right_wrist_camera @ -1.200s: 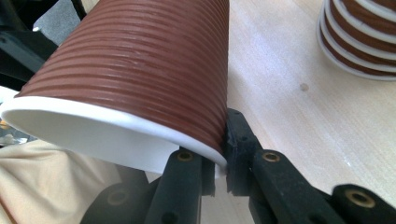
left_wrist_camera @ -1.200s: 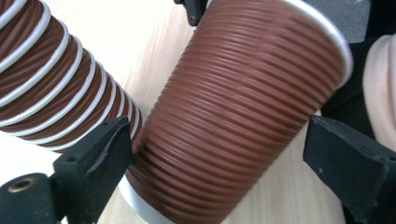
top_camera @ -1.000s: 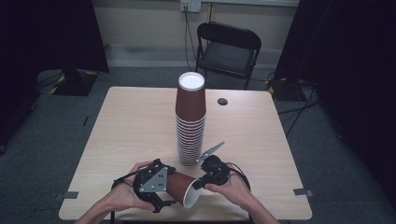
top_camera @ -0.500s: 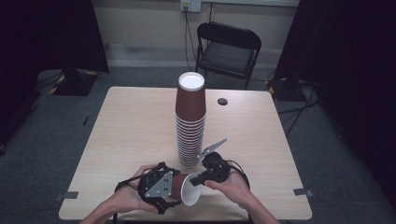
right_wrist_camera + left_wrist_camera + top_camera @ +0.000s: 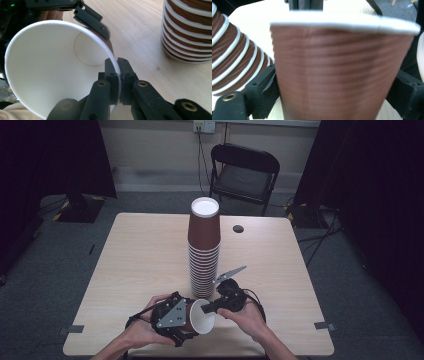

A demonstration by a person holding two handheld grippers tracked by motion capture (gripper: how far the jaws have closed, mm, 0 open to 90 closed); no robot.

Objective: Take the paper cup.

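Tall cup stack (image 5: 204, 250) just behind. Loose brown cup (image 5: 200, 316), white inside, on its side: left gripper (image 5: 172, 319) straddles its body, right gripper (image 5: 119, 72) pinches its rim.

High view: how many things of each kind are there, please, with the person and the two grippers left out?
Cup stack: 1
Loose cup, held on its side: 1
Table: 1
Folding chair: 1
Small dark disc on the table: 1
Total: 5
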